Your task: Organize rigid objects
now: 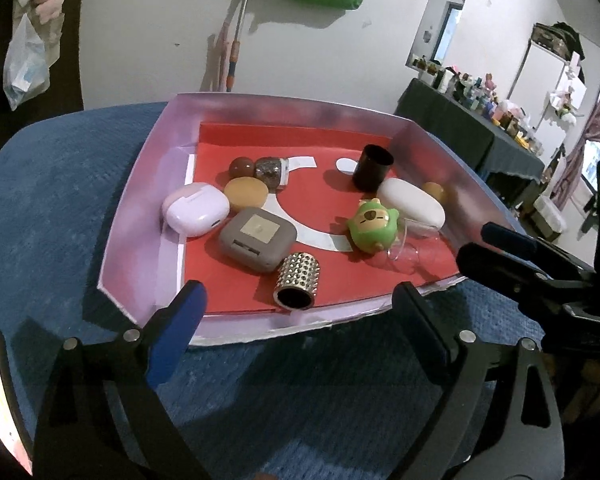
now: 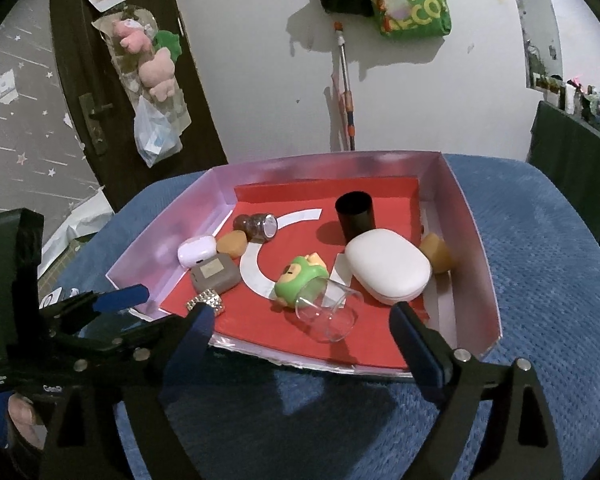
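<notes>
Two sets of fingers, my left gripper [image 1: 296, 320] and my right gripper [image 2: 302, 338], are hovering spread wide and gripping nothing at the tray's [image 1: 140, 216] near rim. I'm judging the studded metal tube [image 1: 297, 281] the easiest pick: lying just ahead of my left fingers. I'm planning to straddle it across its sides so it won't roll.

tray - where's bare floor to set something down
Free: the red middle of the tray, between the black cup, grey case and green toy; also the back strip behind the cup. Crowded: the left cluster and the right corner by the white case.
</notes>
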Demonstrator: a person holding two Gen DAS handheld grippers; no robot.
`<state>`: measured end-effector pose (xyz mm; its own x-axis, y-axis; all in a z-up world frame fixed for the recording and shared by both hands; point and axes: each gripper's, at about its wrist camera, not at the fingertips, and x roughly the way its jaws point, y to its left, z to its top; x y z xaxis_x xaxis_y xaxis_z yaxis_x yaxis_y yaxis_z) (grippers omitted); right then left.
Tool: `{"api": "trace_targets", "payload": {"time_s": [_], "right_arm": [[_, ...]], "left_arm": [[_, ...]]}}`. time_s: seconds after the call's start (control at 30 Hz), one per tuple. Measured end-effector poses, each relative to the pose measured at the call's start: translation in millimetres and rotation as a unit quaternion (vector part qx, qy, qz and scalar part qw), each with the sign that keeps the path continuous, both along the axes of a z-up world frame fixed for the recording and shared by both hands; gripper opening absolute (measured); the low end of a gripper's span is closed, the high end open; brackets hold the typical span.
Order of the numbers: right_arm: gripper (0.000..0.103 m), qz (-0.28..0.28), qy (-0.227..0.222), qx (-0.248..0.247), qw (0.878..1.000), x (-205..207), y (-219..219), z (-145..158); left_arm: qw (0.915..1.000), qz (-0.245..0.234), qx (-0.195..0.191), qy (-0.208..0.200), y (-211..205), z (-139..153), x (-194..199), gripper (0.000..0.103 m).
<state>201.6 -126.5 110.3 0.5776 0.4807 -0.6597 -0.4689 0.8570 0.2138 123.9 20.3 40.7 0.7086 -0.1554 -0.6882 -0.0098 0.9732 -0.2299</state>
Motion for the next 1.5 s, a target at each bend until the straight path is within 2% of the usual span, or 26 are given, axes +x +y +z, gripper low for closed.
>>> {"api": "trace_targets", "payload": {"time_s": [0.13, 0.23, 0.43, 0.67, 0.9, 1.37, 1.5], "right_arm": [[0.102, -0.019, -0.015, -0.001, 1.0, -8, -2, 0], [0.103, -0.039, -0.031, -0.005, 0.999, -13, -3, -1], [0.103, -0.067, -0.06, -0.03, 0.996, -24, -1, -7], [0.103, -0.07, -0.052, -0.042, 0.995, -20, 4, -19], [0.103, -0.068, -0.047, -0.047, 0.996, -18, 5, -22], [0.103, -0.068, -0.045, -0.045, 0.996, -19, 5, -24], [0.103, -0.068, -0.045, -0.03, 0.996, -20, 2, -21]], "left_arm": [[0.9999, 0.004, 0.009, -0.011, -1, 4, -8, 0.096], [0.9992, 0.012, 0.03, -0.022, -4, 6, -13, 0.103], [0.9982, 0.026, 0.051, -0.018, -4, -4, -13, 0.103], [0.9976, 0.043, 0.052, -0.011, 2, -12, -6, 0.103], [0.9989, 0.041, 0.025, -0.001, 9, -16, -3, 0.103], [0.9988, 0.041, 0.028, -0.002, 8, -16, -4, 0.103], [0.9983, 0.041, 0.041, -0.002, 5, -14, -6, 0.103]]}}
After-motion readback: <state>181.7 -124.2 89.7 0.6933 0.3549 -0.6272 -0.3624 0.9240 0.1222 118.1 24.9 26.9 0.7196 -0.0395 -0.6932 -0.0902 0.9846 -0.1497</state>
